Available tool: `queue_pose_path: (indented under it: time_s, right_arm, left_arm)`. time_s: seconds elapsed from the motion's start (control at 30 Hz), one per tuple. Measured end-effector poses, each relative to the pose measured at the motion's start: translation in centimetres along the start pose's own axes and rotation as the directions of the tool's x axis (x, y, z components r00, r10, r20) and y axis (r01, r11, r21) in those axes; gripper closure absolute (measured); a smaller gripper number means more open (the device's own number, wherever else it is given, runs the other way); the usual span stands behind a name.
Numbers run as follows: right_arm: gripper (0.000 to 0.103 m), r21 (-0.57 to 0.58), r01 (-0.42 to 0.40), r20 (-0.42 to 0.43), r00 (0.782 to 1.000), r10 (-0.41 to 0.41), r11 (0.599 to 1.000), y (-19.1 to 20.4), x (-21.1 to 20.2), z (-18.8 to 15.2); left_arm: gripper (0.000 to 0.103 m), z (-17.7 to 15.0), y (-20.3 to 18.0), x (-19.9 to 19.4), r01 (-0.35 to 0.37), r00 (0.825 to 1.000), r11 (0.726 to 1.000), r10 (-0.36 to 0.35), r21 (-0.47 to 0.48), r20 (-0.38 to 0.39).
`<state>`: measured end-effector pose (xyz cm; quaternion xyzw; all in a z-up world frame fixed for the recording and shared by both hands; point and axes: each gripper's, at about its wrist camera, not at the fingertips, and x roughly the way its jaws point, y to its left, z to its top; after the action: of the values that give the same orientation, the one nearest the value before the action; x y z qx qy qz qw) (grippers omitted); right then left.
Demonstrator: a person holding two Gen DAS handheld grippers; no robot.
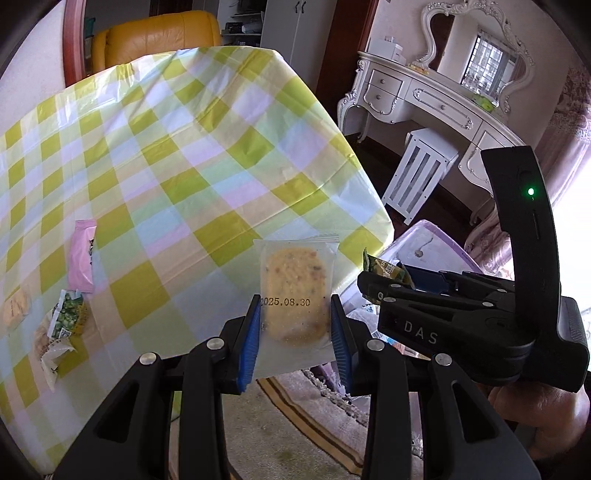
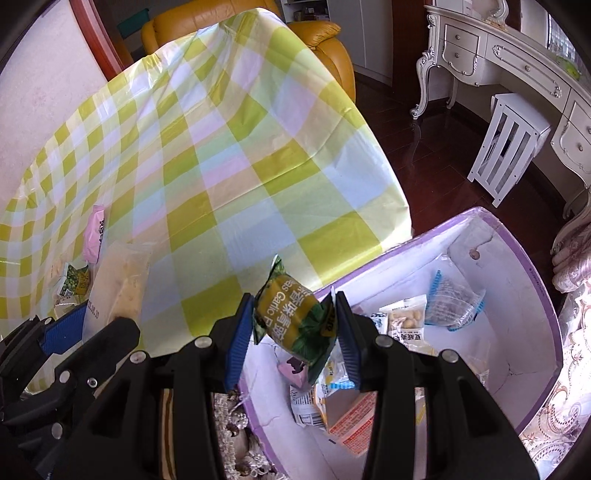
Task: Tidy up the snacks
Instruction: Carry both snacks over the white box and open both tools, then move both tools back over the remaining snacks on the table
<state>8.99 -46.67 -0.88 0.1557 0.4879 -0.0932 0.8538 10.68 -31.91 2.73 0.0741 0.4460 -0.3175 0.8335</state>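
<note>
- The tablecloth (image 1: 177, 155) is thin plastic sheet, slightly glossy, with fine creases.
- The cracker packet (image 1: 293, 295) is frosted, half-clear plastic film, matt.
- The green snack packet (image 2: 291, 321) is shiny printed foil-like film, crumpled.
- The pink packet (image 1: 82, 254) looks matt.
- The gripper pads (image 1: 248, 339) are blue ribbed plastic or rubber; the arms are matt black plastic with bright metal pins.
- The storage box (image 2: 491, 258) looks like white foam, rough and dented.
- The armchair (image 1: 159, 35) is glossy yellow leather.
- The floor (image 2: 424, 147) is dark polished wood.
</note>
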Motion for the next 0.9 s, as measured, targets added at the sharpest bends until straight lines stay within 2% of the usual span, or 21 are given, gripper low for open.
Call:
queue_pose_path:
  time_s: [0.37,0.63,0.7,0.83,0.9]
  right_arm:
    - [0.059,0.100,0.062,0.003,0.998,-0.063,0.993,-6.0,0.0,-0.6]
    - [0.058,0.146,0.092,-0.008,0.996,-0.092,0.985,-8.3,0.2,-1.3]
    - [0.056,0.152,0.099,-0.010,0.995,-0.098,0.983,-8.6,0.2,-1.3]
    - [0.051,0.165,0.116,-0.010,0.993,-0.116,0.979,-8.9,0.2,-1.4]
    - [0.042,0.173,0.128,-0.008,0.992,-0.128,0.977,-9.1,0.1,-1.3]
  left_arm:
    - [0.068,0.2,-5.0,2.8,0.110,0.991,0.990,-0.102,0.083,-0.086]
    - [0.068,0.1,-6.4,3.8,0.165,0.980,0.982,-0.152,0.096,-0.126]
    - [0.067,0.2,-6.6,3.9,0.195,0.974,0.977,-0.183,0.087,-0.131]
    - [0.056,0.1,-6.7,4.2,0.209,0.970,0.975,-0.197,0.075,-0.142]
    - [0.054,0.2,-6.4,4.2,0.213,0.969,0.975,-0.203,0.061,-0.139]
